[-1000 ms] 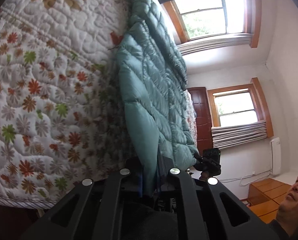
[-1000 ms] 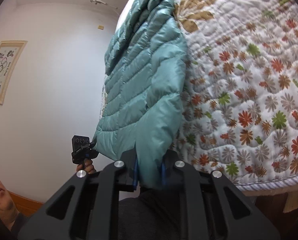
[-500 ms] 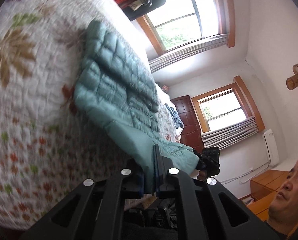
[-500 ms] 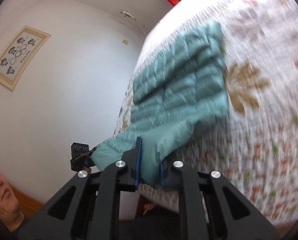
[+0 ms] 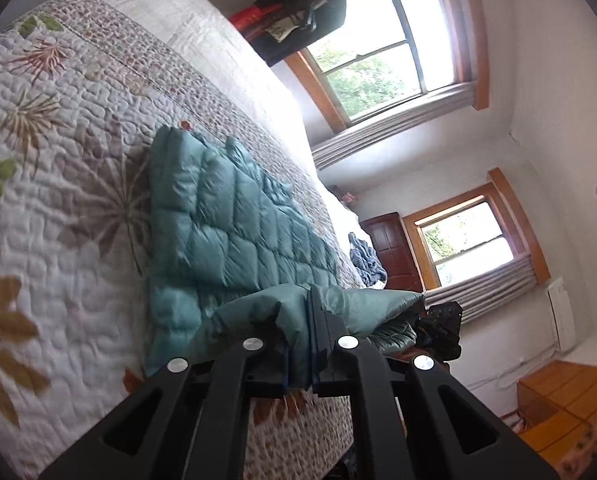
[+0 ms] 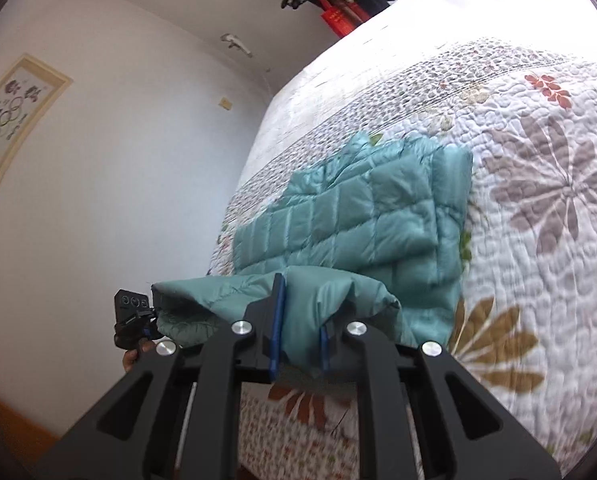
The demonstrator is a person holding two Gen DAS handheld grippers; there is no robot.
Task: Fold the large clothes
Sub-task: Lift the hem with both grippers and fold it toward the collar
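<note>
A teal quilted puffer jacket [image 5: 234,236] [image 6: 362,220] lies on a floral quilted bedspread [image 5: 58,184] [image 6: 546,208]. Its near hem is lifted off the bed and curled toward the far part. My left gripper [image 5: 300,344] is shut on one end of that hem. My right gripper [image 6: 300,332] is shut on the other end, with teal fabric bunched between its blue-padded fingers [image 6: 276,320]. Each wrist view shows the other gripper at the far end of the raised hem: the right one [image 5: 442,328], the left one [image 6: 132,316] with a hand below it.
The bed's near edge drops off just below both grippers. A dark blue garment [image 5: 364,260] lies further along the bed. Clothes hang on a rack [image 5: 298,4] by a window. A wooden bench [image 5: 558,404] stands at the right; a framed picture [image 6: 10,120] hangs on the wall.
Both grippers have swung the held hem up and forward over the bed. The jacket hung down the bed's side before; now most of it rests flat on top and the hem curls over it.
</note>
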